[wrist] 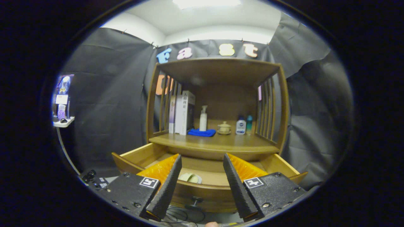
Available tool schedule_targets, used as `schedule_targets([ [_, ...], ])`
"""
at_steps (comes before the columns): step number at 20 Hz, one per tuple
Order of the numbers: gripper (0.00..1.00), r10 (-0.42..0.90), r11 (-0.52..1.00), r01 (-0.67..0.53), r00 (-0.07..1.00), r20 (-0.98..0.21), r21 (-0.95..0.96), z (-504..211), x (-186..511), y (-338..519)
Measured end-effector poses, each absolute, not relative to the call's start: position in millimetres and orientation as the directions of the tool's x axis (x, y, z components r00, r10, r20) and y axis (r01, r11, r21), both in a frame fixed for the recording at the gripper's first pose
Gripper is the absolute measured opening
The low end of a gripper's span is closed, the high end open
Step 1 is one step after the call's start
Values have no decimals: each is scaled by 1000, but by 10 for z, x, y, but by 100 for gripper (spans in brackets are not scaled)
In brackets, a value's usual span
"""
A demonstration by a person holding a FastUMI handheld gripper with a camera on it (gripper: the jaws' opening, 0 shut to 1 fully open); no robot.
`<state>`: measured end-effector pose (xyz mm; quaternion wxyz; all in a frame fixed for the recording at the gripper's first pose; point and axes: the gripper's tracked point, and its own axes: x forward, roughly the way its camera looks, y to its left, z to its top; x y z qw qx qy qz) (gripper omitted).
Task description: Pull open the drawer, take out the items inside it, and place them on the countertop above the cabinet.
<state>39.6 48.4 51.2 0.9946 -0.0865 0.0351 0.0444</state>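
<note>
The wooden drawer point(139, 154) stands pulled out from under the cabinet's countertop point(217, 142). Inside it, close behind the front panel, lies a pale round item point(190, 177), partly hidden by the left finger. A small dark knob point(196, 200) sticks out of the drawer front. My gripper point(202, 162) is open, held above the drawer front, with nothing between its fingers. The round item sits just ahead of the left finger point(167, 186).
On the countertop stand books point(182, 113), a white pump bottle point(203, 118) on a blue cloth point(202, 132), a small lidded cup point(224, 127) and two little bottles point(244, 125). Slatted side rails point(267, 108) and a top shelf point(217, 67) enclose that space. Cables lie on the floor below.
</note>
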Motion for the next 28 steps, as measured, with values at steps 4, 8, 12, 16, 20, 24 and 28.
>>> schedule_targets([
  [4,84,46,988,-86,960,-277,-132,402,774,533],
  [8,84,24,987,-97,878,-478,-129,140,1034,710],
  [12,84,-3,994,-68,762,-647,-85,-131,1248,758],
  [16,84,-29,998,-33,586,-810,-60,-540,1288,665],
  [20,80,-17,999,-37,491,-871,-40,-797,1233,666],
  [24,78,-31,995,-70,463,-886,-71,-908,1181,639],
  [28,60,-27,992,-92,475,-879,-80,-897,1195,675],
])
